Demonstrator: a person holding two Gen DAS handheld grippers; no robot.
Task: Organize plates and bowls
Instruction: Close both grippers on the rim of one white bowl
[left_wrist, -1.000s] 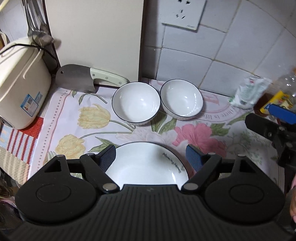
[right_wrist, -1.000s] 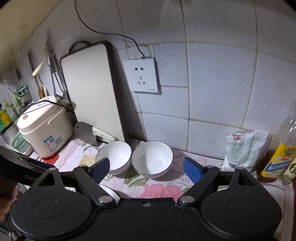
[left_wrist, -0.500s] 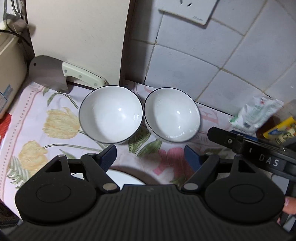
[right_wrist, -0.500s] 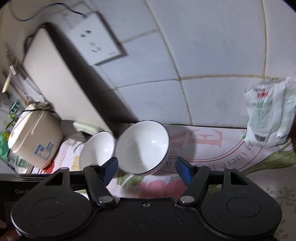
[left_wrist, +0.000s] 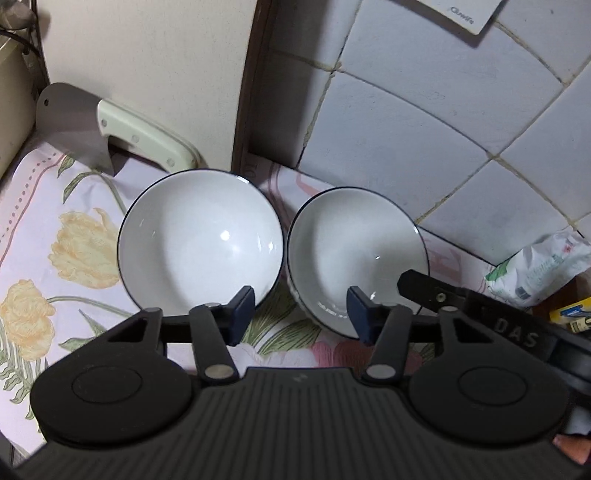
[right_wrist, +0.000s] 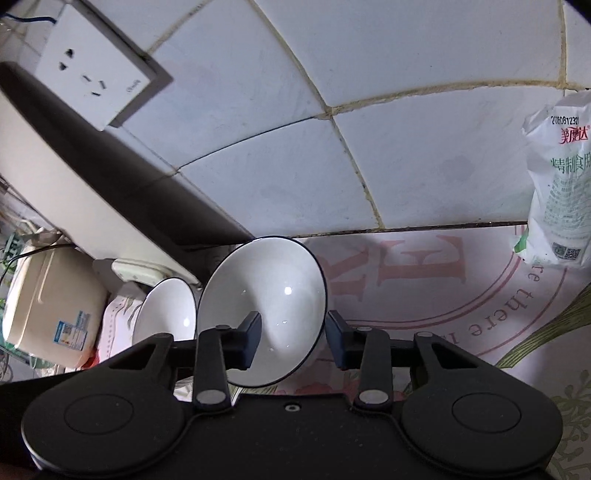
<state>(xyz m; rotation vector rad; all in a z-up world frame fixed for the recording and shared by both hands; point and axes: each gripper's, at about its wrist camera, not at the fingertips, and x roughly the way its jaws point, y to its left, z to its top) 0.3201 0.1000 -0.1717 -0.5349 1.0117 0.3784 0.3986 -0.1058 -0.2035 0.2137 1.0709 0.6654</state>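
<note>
White wall tiles (left_wrist: 406, 122) stand behind our worktop (left_wrist: 44, 206), which is covered with a flowered cloth, and a large pale cutting board (left_wrist: 147, 66) leans on the wall at the left. A cream rice cooker (right_wrist: 51, 299) sits far left, then a cleaver (left_wrist: 74, 122) with a pale handle rests against the board, and a white packet (right_wrist: 557, 184) stands at the right. Two white bowls with dark rims sit side by side, very close, near the wall. Our left claw (left_wrist: 301, 314) is spread and holds nothing; it hovers in front of the gap between the left bowl (left_wrist: 199, 240) and the right bowl (left_wrist: 354, 254). Our right claw (right_wrist: 293, 339) is also spread, with one finger inside the right bowl and the other outside, so the rim is between them, but not pinched yet, as far as we can judge. We think the risk is this: the glazed rim is thin and smooth, so a shallow pinch could let the bowl slip or tip, and it could knock the neighbour bowl, because they are almost touching. Both claw bodies hide the near part of the worktop, so any plate there we cannot see. The text on the packet is hard to read.
</note>
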